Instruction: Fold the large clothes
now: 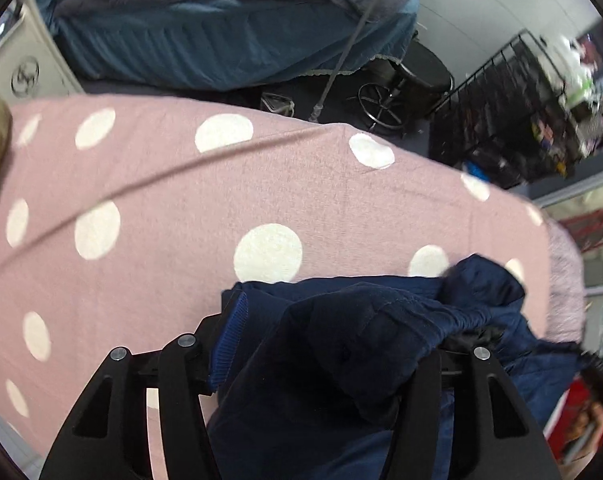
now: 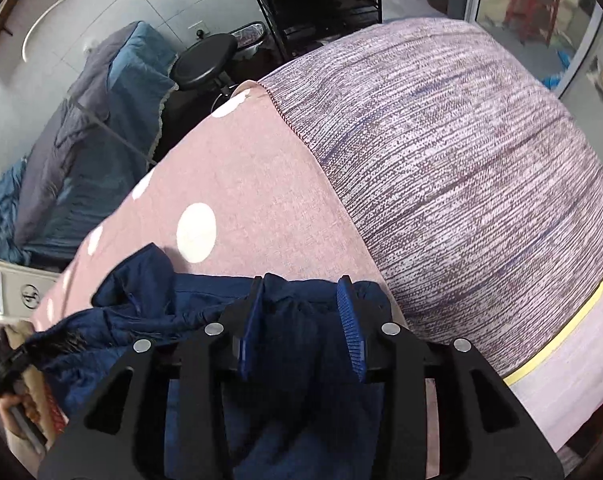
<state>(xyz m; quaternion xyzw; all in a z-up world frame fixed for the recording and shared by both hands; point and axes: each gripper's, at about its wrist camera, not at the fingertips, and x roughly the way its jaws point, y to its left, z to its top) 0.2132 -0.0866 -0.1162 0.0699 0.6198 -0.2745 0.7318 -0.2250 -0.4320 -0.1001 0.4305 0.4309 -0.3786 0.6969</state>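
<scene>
Navy jacket [image 1: 341,344] between left gripper [image 1: 329,344] fingers [image 1: 231,344]

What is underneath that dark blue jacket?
The jacket lies over a pink sheet with white dots, held by both the left gripper and the right gripper. What the sheet covers beneath cannot be seen.

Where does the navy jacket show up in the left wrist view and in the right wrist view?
Left wrist: navy jacket at bottom centre and right, bunched over the left gripper.
Right wrist: navy jacket at bottom left and centre, between the fingers of the right gripper.
Shared landmark: the pink dotted sheet under it.
</scene>
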